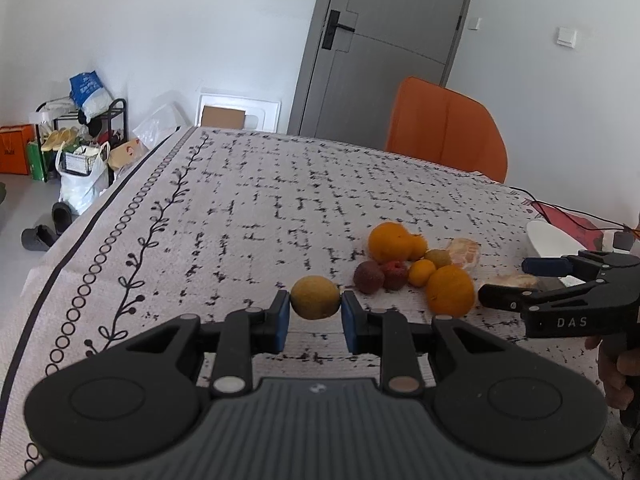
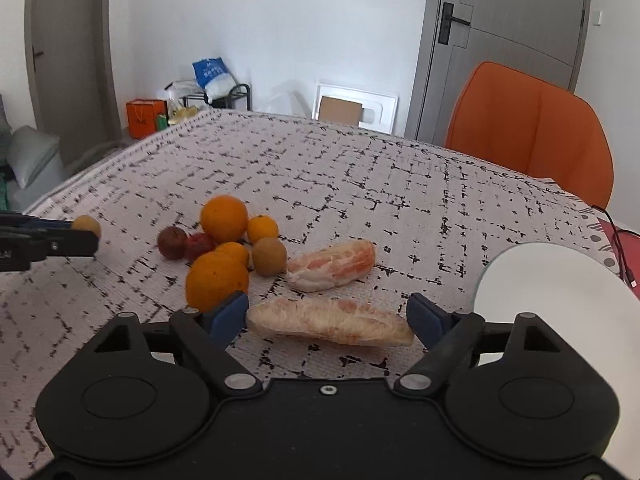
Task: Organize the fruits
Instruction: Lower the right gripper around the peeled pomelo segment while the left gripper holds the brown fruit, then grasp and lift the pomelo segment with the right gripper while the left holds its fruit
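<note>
Near the table's front edge, beside the white plate, a peeled pomelo segment lies lengthwise between the right gripper's spread pads, seemingly untouched. It looks soft, pale pink and fibrous, so close gently at mid-length. Toward the left edge, the left gripper pinches a small yellow-brown fruit, clear of the orange pile.

Two large oranges, two small oranges, two dark red fruits, two brownish-yellow round fruits and two peeled citrus segments share the counter with one white plate. One orange chair stands behind.
</note>
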The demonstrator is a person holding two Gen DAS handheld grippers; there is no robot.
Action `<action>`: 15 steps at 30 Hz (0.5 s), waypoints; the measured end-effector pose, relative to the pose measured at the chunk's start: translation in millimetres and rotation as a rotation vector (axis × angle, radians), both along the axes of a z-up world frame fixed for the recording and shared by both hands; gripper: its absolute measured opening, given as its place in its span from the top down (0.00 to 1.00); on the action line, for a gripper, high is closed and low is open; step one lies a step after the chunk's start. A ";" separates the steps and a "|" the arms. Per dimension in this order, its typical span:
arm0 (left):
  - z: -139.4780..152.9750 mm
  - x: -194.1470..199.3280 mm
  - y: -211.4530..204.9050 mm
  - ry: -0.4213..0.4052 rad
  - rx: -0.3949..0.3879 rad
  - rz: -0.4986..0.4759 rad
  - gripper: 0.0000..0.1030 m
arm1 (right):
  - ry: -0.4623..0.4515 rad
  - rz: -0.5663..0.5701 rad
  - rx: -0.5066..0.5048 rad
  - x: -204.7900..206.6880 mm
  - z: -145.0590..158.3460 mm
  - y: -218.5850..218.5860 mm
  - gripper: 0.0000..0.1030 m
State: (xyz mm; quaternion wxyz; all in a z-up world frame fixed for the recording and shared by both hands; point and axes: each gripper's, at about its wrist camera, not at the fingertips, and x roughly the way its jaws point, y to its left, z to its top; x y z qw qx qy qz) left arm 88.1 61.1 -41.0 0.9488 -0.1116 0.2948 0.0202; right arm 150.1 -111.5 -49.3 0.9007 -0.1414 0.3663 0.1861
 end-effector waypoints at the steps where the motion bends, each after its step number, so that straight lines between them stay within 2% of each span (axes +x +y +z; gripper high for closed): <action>1: 1.6 -1.1 -1.9 -0.006 0.001 -0.005 0.75 | 0.002 0.004 -0.001 -1.9 0.7 -0.5 0.36; 2: 2.8 -2.1 -4.3 -0.009 0.004 -0.011 0.75 | 0.003 0.014 0.007 -3.7 1.8 -0.7 0.55; 3: 3.0 -2.1 -6.7 -0.007 0.008 -0.013 0.75 | 0.025 0.020 0.024 -4.0 2.8 -1.8 0.68; 4: 2.6 -2.2 -8.7 -0.004 0.010 -0.016 0.75 | 0.024 0.005 0.027 -5.3 4.5 -2.9 0.71; 6: 1.1 -1.4 -12.2 0.007 0.009 -0.020 0.75 | 0.019 -0.022 0.028 -7.1 5.3 -7.9 0.71; 8: 0.6 -1.2 -15.4 0.010 0.014 -0.026 0.75 | 0.022 -0.047 0.033 -10.4 4.2 -13.6 0.62; 9: 0.9 -1.7 -17.4 0.009 0.019 -0.029 0.75 | 0.027 -0.054 0.040 -12.8 3.8 -16.9 0.51; 10: 1.0 -1.8 -18.8 0.008 0.023 -0.031 0.75 | 0.032 -0.058 0.051 -15.3 3.3 -19.0 0.33; 12: 0.3 -0.8 -21.2 0.010 0.025 -0.035 0.75 | 0.021 -0.077 0.075 -20.6 3.7 -24.2 0.17; 15: -0.8 0.5 -25.1 0.013 0.025 -0.044 0.75 | 0.013 -0.103 0.071 -26.4 2.8 -24.3 0.17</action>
